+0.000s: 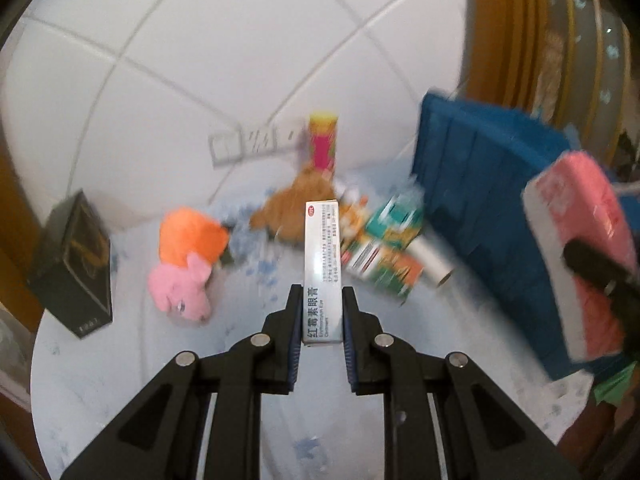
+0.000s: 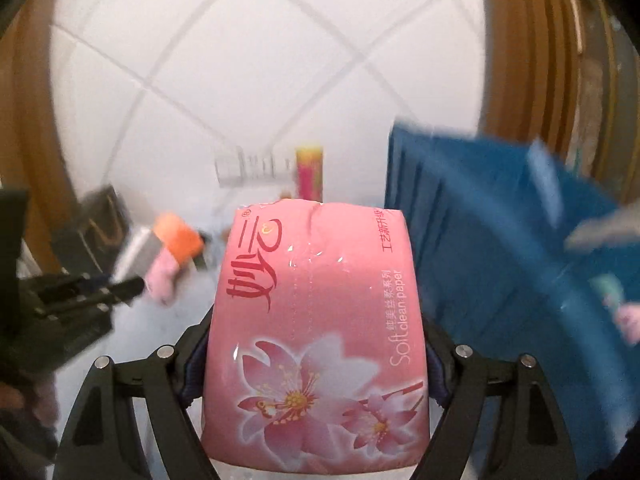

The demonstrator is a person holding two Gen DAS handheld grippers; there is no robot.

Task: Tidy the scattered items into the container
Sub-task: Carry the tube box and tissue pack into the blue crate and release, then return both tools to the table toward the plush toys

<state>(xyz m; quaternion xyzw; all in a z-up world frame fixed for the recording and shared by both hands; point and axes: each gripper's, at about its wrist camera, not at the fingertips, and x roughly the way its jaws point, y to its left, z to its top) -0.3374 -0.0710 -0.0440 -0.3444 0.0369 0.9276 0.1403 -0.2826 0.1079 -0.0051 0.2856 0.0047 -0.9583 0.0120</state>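
My left gripper [image 1: 322, 312] is shut on a narrow white ointment box [image 1: 322, 256] and holds it above the round table [image 1: 224, 392]. My right gripper [image 2: 316, 344] is shut on a pink tissue pack [image 2: 316, 320], which also shows at the right of the left wrist view [image 1: 580, 252]. The blue bin [image 1: 488, 184] stands at the right, and in the right wrist view [image 2: 492, 240] it is just right of the pack. A pink and orange plush pig [image 1: 188, 260], a brown plush [image 1: 296, 208], green medicine boxes [image 1: 384, 248] and a white roll [image 1: 434, 268] lie on the table.
A black box [image 1: 74, 268] stands at the table's left edge. A pink and yellow can [image 1: 323, 144] stands at the back by the tiled wall [image 1: 224, 60]. Wooden furniture [image 1: 520, 32] rises behind the bin. The left gripper shows blurred at the left of the right wrist view [image 2: 80, 292].
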